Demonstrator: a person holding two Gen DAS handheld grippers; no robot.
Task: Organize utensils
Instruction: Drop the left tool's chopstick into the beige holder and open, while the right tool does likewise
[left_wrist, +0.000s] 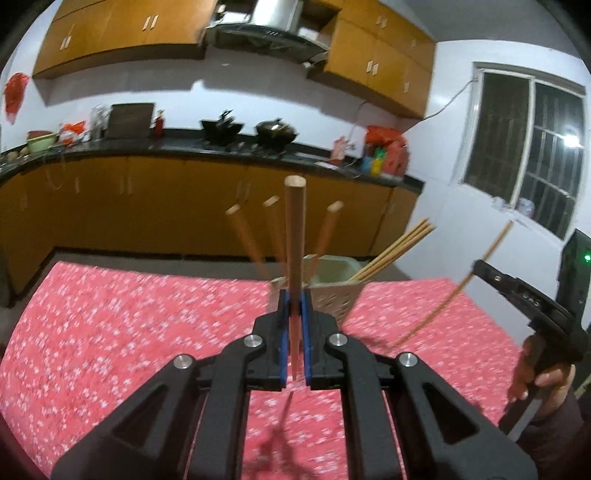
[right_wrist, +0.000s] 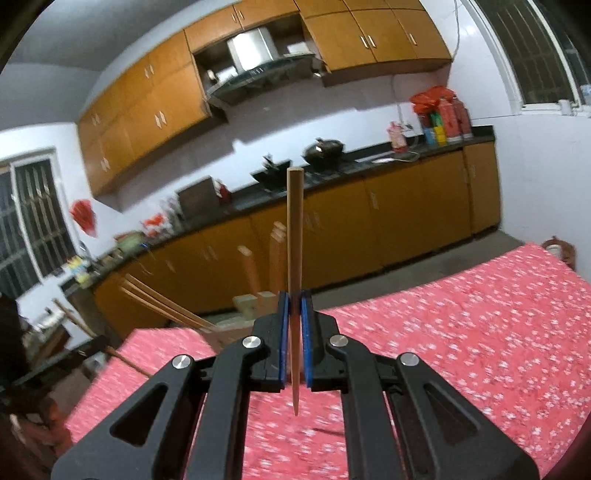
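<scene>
A wooden chopstick (left_wrist: 294, 236) is clamped upright in the left gripper (left_wrist: 294, 314); another chopstick (right_wrist: 295, 258) is pinched likewise by the right gripper (right_wrist: 294, 317). Beyond, more chopsticks stand in a pale perforated holder (left_wrist: 328, 291) on a red floral tablecloth (left_wrist: 129, 314), before orange kitchen cabinets (left_wrist: 147, 206).

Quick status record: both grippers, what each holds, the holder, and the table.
left gripper: shut on a chopstick, blunt end up
right gripper: shut on another chopstick, blunt end up
holder: on the table, beyond the left gripper, chopsticks already leaning in it
table: red flowered cloth
</scene>
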